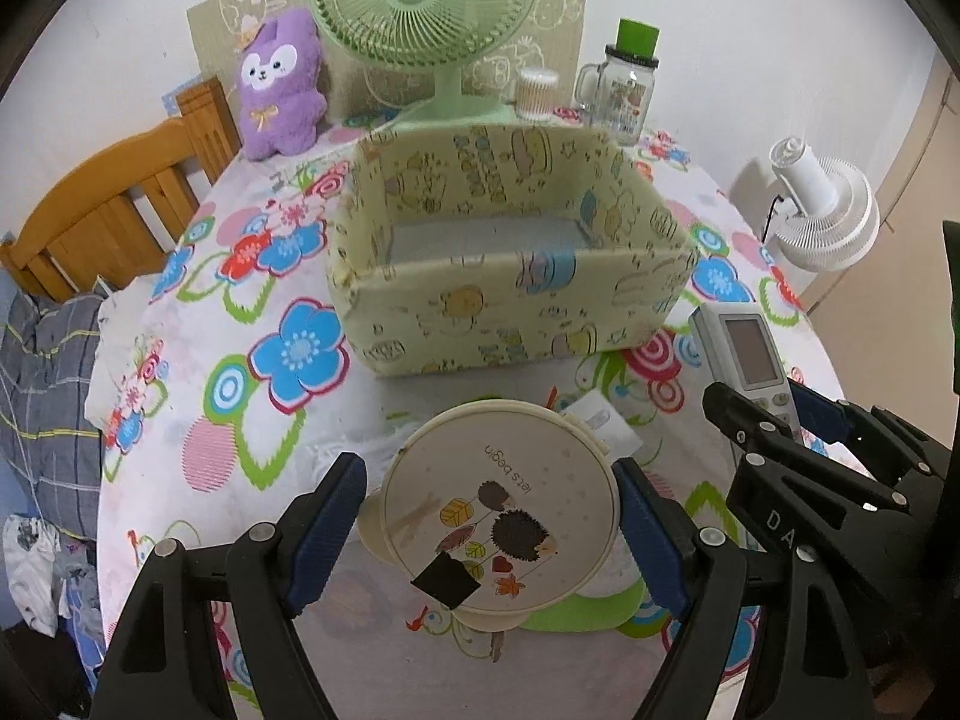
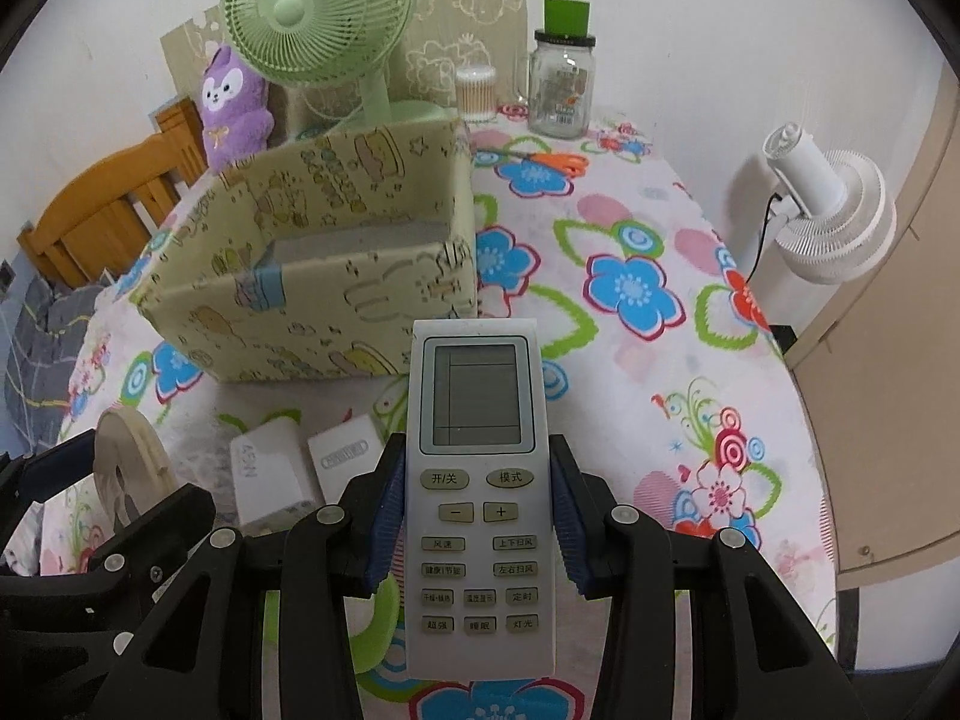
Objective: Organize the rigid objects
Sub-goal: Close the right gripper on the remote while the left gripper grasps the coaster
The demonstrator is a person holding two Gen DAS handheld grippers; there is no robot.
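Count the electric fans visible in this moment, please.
2. The green fan stands at the table's far edge behind the patterned box; the white fan is off the table to the right. Others may be out of view.

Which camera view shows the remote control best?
The right wrist view: the remote control lies face-up in the centre, screen and buttons plain, clamped by the right hand-held gripper. The left wrist view shows only its screen end at the right edge, partly hidden behind that hand-held gripper.
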